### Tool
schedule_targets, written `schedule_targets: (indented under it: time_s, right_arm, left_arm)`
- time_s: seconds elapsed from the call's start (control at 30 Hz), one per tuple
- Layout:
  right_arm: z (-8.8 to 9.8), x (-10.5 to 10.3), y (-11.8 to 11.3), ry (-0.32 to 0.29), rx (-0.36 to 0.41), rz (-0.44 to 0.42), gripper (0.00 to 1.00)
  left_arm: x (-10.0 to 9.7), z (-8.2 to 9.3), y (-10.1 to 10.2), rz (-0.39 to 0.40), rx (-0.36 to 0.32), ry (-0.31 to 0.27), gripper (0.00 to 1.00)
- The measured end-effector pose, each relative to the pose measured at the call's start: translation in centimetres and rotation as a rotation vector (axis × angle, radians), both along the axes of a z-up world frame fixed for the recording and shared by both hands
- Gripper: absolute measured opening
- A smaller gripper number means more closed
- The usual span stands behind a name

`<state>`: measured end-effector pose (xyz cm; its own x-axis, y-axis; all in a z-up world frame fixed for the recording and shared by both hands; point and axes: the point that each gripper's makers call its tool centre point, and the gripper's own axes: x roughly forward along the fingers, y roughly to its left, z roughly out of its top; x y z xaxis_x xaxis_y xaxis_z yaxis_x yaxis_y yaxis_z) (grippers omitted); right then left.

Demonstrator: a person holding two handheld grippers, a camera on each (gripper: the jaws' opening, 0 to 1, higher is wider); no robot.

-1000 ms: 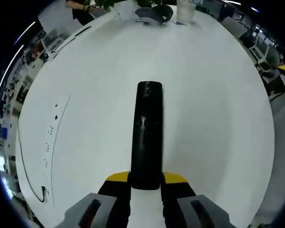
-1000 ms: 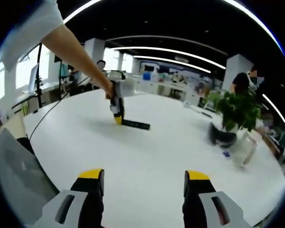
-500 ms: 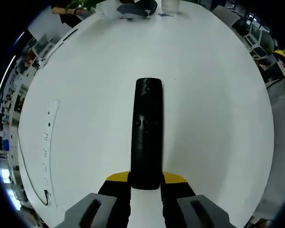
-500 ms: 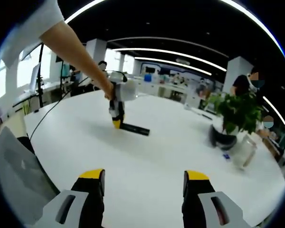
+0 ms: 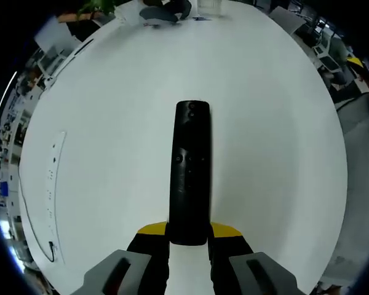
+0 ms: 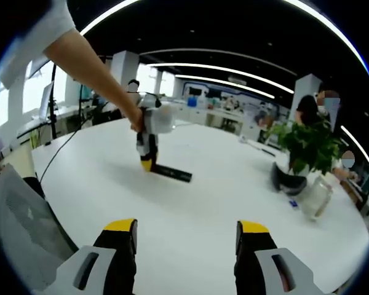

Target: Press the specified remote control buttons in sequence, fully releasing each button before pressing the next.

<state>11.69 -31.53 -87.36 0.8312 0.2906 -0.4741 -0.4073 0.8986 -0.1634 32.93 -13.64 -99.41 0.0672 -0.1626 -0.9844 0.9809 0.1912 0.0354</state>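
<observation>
**Remote held at one end, pressing hand not yet near**

We hold the near end of the black remote (image 5: pixel 190 172) between the jaws of the left gripper (image 5: pixel 189 236), which is closed on it. The remote lies long and flat on the white table (image 5: pixel 283 153), pointing away from us, with its buttons facing up. In the right gripper view we see the same remote (image 6: pixel 171 173) well away from the right gripper (image 6: pixel 186 232), whose jaws stand apart with nothing between them.

We think the main risk is in the press itself. The remote is caught only at one end, so a push on a far button could tip or swing it in the grip, or slide it on the smooth table. The buttons are small and close together, and a wide jaw tip could press two at once. If the right gripper does not lift fully after a press, the next one may not count.

The plant (image 6: pixel 307 147) and the clear cup (image 6: pixel 313 195) stand well apart from the remote.
</observation>
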Motion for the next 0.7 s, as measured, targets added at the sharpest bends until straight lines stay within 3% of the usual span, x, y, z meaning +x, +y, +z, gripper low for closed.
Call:
schedule_targets:
  time_s: [0.27,0.5,0.7]
  right_arm:
    - [0.4,0.0,-0.2,-0.024,0.001,-0.01,0.63]
    - [0.3,-0.1,0.1,-0.019,0.012,-0.007,0.62]
    - [0.6,-0.2,0.2,-0.031,0.017,-0.016,0.63]
  left_arm:
    - [-2.1,-0.1,-0.4,-0.012,0.037,0.002,0.23]
    - [-4.3,-0.3,-0.2,-0.028,0.112,0.011,0.23]
    - [-5.4,-0.3,0.2,-0.008,0.12,0.015,0.23]
